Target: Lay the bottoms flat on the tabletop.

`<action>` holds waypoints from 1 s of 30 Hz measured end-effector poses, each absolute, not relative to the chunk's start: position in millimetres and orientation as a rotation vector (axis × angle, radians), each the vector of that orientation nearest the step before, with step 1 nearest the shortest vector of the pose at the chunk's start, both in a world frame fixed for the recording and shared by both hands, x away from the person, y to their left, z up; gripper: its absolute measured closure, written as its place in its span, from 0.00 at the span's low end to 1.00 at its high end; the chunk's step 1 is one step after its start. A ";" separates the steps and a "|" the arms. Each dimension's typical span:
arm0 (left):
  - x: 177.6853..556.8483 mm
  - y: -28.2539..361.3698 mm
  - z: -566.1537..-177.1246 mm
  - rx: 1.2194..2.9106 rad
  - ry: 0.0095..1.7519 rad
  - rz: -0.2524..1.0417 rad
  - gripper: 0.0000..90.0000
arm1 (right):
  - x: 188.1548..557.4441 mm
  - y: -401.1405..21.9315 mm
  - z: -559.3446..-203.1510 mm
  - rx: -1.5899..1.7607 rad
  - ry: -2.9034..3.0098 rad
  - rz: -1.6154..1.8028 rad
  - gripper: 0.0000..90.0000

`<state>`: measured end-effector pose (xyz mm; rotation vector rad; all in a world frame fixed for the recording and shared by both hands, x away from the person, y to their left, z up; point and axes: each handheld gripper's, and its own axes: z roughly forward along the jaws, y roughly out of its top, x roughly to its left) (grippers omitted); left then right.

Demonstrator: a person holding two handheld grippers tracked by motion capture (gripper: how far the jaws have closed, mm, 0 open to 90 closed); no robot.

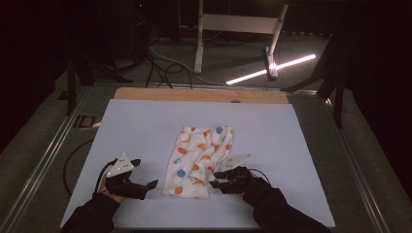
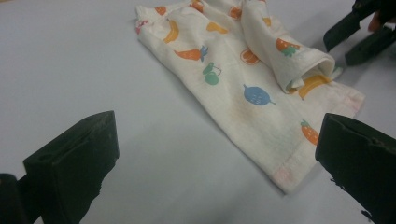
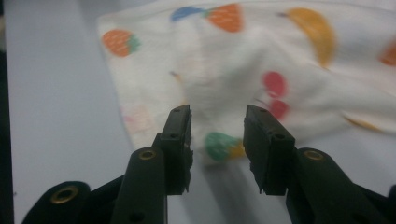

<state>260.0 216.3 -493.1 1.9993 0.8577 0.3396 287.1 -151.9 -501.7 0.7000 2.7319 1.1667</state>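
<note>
Dark floor and cables surround the pale blue worktop point(image 1: 145, 126). Near its front left corner the left gripper point(image 1: 145, 187) hovers with jaws spread wide and empty, pointing right toward the white cotton garment printed with coloured fruit point(image 1: 199, 162). That garment lies mid-worktop toward the front edge, its long axis running front to back. At its front right corner sits the right gripper point(image 1: 214, 180), nearer of the two, jaws partly open over the hem, not yet pinching. I can read no writing anywhere.
</note>
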 end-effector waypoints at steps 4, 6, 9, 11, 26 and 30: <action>260.1 217.4 -494.2 1.999 0.861 0.332 0.00 | 283.2 -142.6 -509.7 0.585 2.753 1.039 0.72; 259.7 217.8 -493.9 1.999 0.860 0.333 0.00 | 284.8 -144.8 -513.9 0.548 2.745 1.012 0.76; 259.6 218.1 -493.9 1.998 0.859 0.332 0.00 | 285.1 -146.1 -511.4 0.574 2.747 0.983 0.92; 259.6 218.1 -493.7 1.995 0.861 0.332 0.00 | 288.0 -147.7 -509.9 0.593 2.760 0.964 0.98; 260.7 215.1 -494.0 1.996 0.848 0.323 0.00 | 274.7 -213.0 -474.1 0.743 2.659 1.003 0.99; 261.0 214.6 -494.6 1.996 0.850 0.319 0.00 | 267.6 -227.2 -472.0 0.757 2.648 0.989 0.99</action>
